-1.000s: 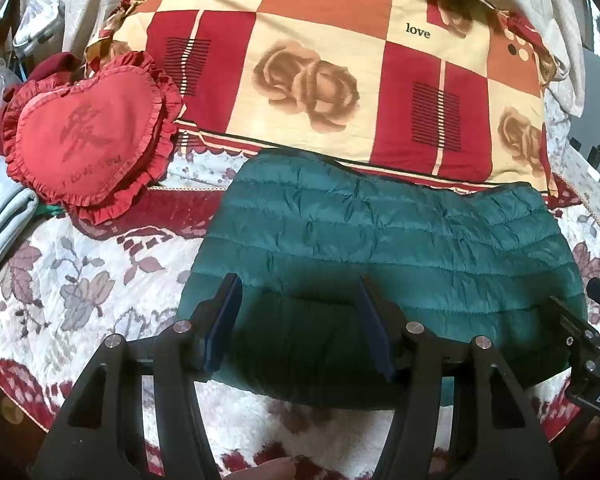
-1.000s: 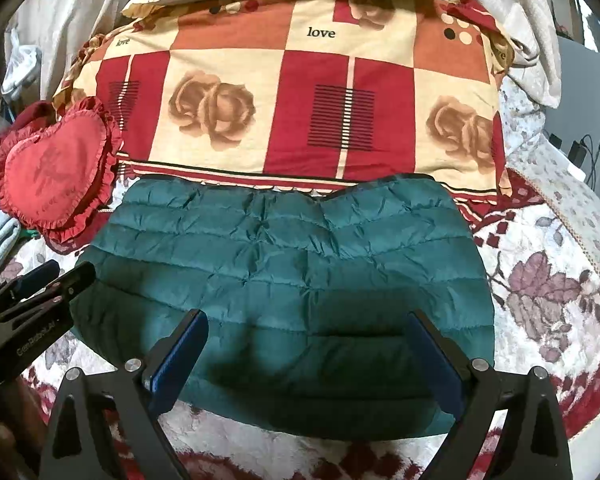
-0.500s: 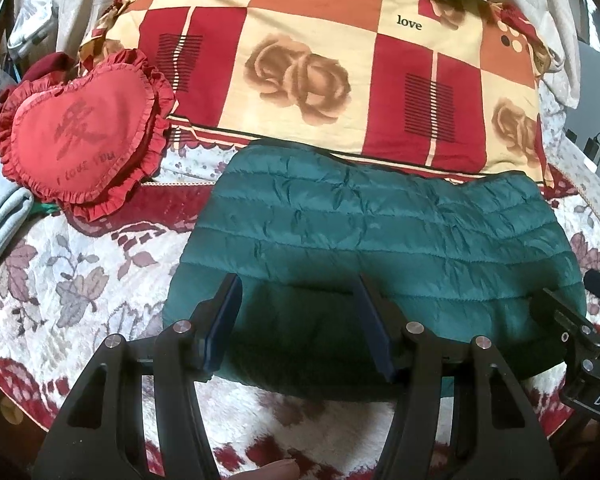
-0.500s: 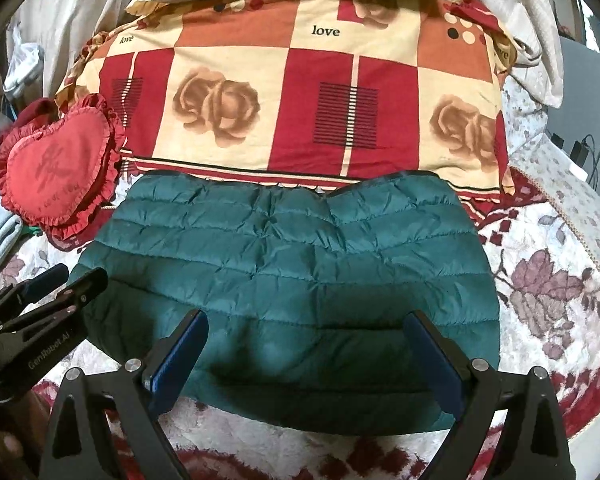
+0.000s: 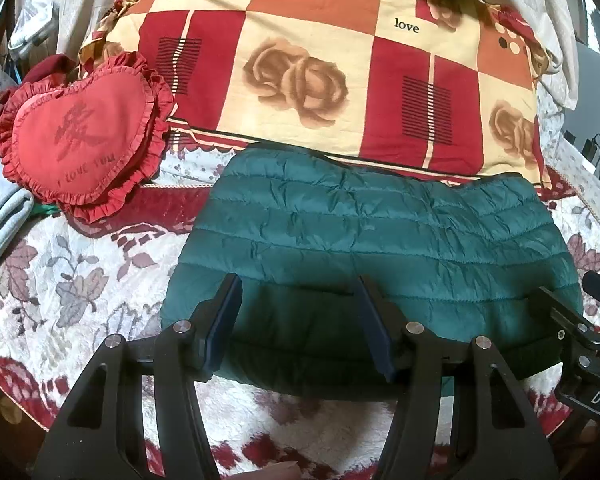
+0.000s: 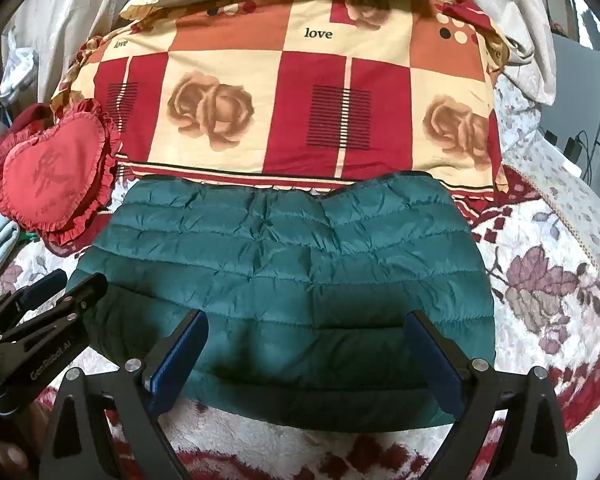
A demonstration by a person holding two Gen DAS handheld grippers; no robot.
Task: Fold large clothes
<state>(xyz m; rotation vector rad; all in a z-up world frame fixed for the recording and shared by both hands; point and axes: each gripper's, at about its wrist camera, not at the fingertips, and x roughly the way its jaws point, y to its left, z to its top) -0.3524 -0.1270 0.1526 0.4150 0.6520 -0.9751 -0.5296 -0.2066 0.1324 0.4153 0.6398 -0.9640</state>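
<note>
Bed: floral blanket (image 5: 80, 280) covers it, white and maroon, and it's basically the whole work surface.
Left gripper (image 5: 296, 320): jaws apart, nothing in them, hovering over the near edge of the jacket.
Right gripper (image 6: 304, 356): same deal, spread wide and empty, just above the near hem.
Jacket (image 6: 292, 276): green puffer lying flat mid-bed, already a wide rectangle, so I'd guess it's partly folded and they're lining up for the next grab.
Edges: near hem is free and sits on bare blanket, easy to pinch. Far edge touches the quilt.
Quilt (image 6: 292, 92): checkered rose one right behind, so folding away has little room.
Heart pillow (image 5: 80, 136): off to the left, clear of the jacket.
Right side: open blanket, plenty of space.
</note>
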